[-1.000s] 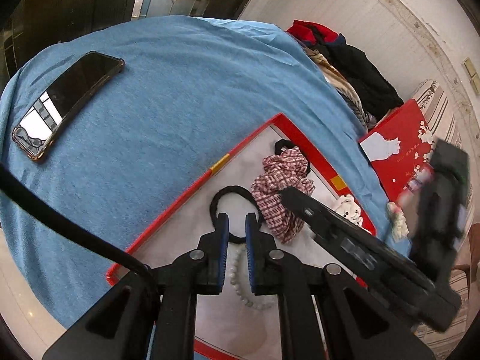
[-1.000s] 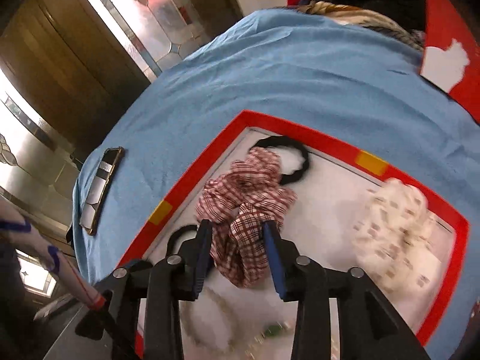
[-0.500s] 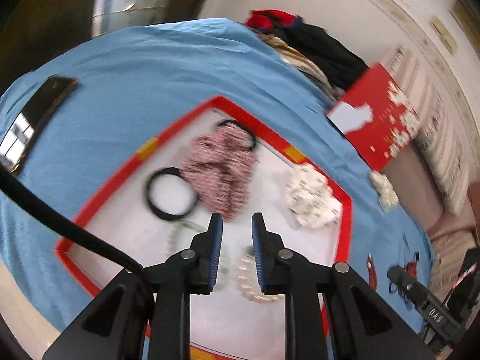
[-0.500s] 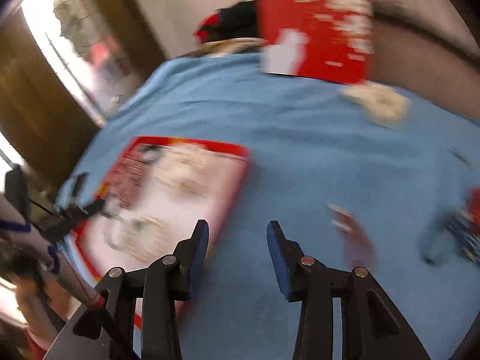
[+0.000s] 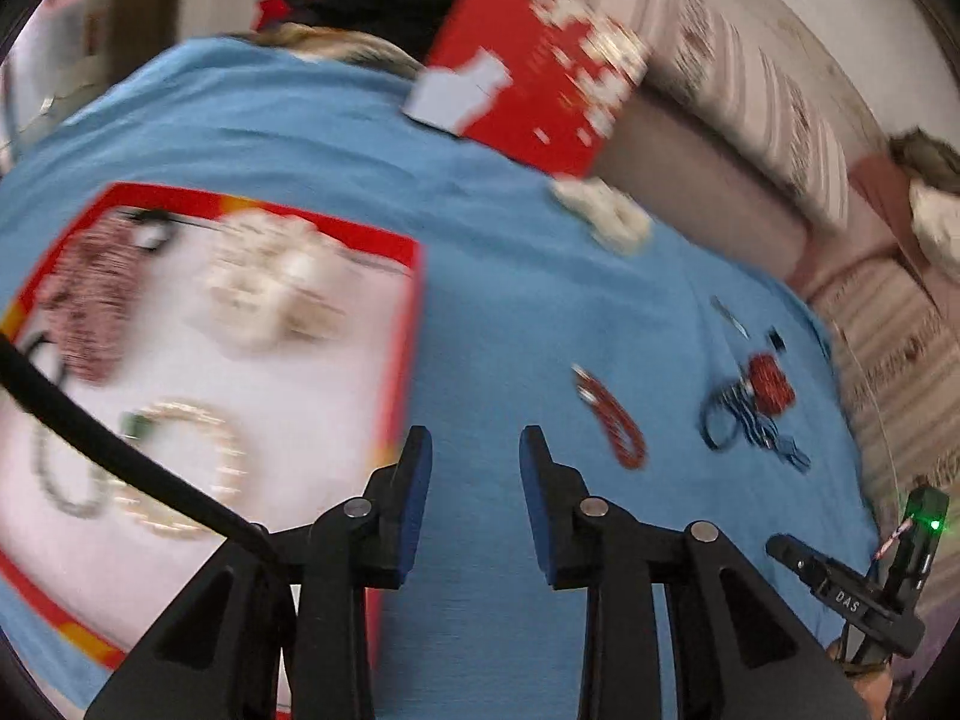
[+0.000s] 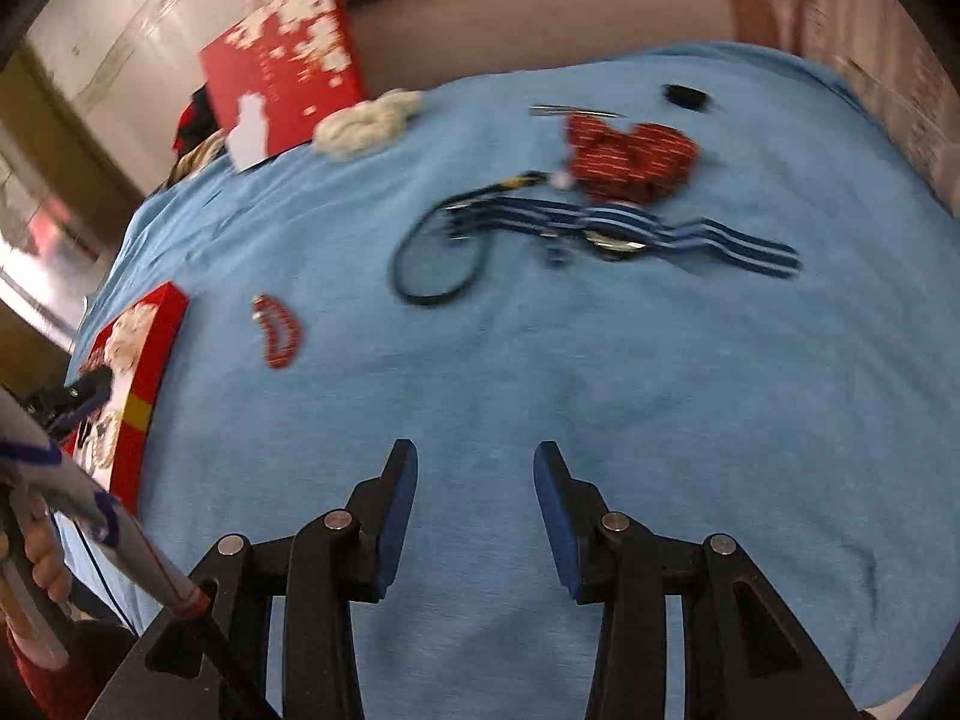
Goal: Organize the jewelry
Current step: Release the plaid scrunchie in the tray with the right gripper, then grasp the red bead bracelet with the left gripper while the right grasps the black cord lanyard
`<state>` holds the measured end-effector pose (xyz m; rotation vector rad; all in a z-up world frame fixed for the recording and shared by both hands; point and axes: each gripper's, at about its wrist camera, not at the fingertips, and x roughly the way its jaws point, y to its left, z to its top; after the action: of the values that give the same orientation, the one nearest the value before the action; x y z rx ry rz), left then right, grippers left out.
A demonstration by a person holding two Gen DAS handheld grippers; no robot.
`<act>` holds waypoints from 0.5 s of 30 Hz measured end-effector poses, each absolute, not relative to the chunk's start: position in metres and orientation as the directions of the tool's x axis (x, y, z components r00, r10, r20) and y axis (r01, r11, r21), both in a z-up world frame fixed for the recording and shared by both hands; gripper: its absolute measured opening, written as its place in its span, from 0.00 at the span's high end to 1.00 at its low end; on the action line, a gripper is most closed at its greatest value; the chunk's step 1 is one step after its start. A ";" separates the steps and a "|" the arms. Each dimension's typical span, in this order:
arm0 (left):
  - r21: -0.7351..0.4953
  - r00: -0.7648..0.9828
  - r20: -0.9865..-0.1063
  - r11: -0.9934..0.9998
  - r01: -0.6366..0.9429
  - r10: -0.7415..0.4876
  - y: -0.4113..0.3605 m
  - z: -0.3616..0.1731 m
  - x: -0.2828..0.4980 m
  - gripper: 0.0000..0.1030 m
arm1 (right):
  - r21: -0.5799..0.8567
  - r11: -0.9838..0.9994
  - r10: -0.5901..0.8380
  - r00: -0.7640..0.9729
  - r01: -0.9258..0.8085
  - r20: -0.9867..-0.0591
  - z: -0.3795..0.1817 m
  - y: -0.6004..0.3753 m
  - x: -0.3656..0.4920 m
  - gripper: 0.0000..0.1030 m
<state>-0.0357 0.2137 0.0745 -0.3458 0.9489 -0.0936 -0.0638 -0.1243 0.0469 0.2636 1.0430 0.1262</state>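
Observation:
A red-rimmed white tray (image 5: 414,300) lies at the left on the blue cloth; it also shows in the right wrist view (image 6: 159,336). It holds a plaid scrunchie (image 5: 90,312), a cream scrunchie (image 5: 270,288) and pearl bracelets (image 5: 192,468). Loose on the cloth lie a red bead bracelet (image 5: 612,420) (image 6: 279,333), a blue striped band (image 6: 630,228) with a dark hair tie (image 6: 438,264), a red scrunchie (image 6: 630,156) and a cream piece (image 6: 366,123). My left gripper (image 5: 476,450) is open and empty beside the tray's right rim. My right gripper (image 6: 476,468) is open and empty over bare cloth.
A red box lid (image 5: 534,72) (image 6: 282,72) leans at the back edge, with a pile of clothes (image 5: 360,6) behind it. A sofa (image 5: 870,240) stands beyond the cloth. A small black clip (image 6: 684,97) and a thin metal pin (image 6: 570,112) lie at the far side.
Both grippers have swung right, away from the tray and toward the loose items. The left jaws have opened wider. The phone has left the view.

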 end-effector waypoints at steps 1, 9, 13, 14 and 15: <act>-0.325 0.570 -0.788 0.944 -0.062 -0.234 0.205 0.072 -0.032 0.72 | 0.277 0.960 0.225 0.505 0.029 -0.833 0.046 -0.131 -0.066 0.58; -0.282 0.463 -0.849 0.959 0.009 -0.254 0.144 0.040 0.006 0.72 | 0.325 0.945 0.263 0.530 0.024 -0.806 0.037 -0.149 -0.062 0.58; -0.269 0.433 -0.866 0.963 0.021 -0.251 0.125 0.025 0.028 0.72 | 0.366 0.931 0.302 0.540 0.012 -0.786 0.033 -0.151 -0.053 0.58; -0.260 0.424 -0.873 0.966 0.016 -0.242 0.120 0.019 0.037 0.72 | 0.375 0.927 0.312 0.540 0.008 -0.782 0.032 -0.151 -0.050 0.57; -0.248 0.441 -0.868 0.969 0.007 -0.226 0.116 0.019 0.042 0.72 | 0.380 0.925 0.319 0.541 0.001 -0.778 0.032 -0.149 -0.048 0.57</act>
<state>0.0421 0.1163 0.0191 -0.2201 1.1067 -0.1461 -0.0479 -0.1493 0.0320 0.3577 0.9865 0.1940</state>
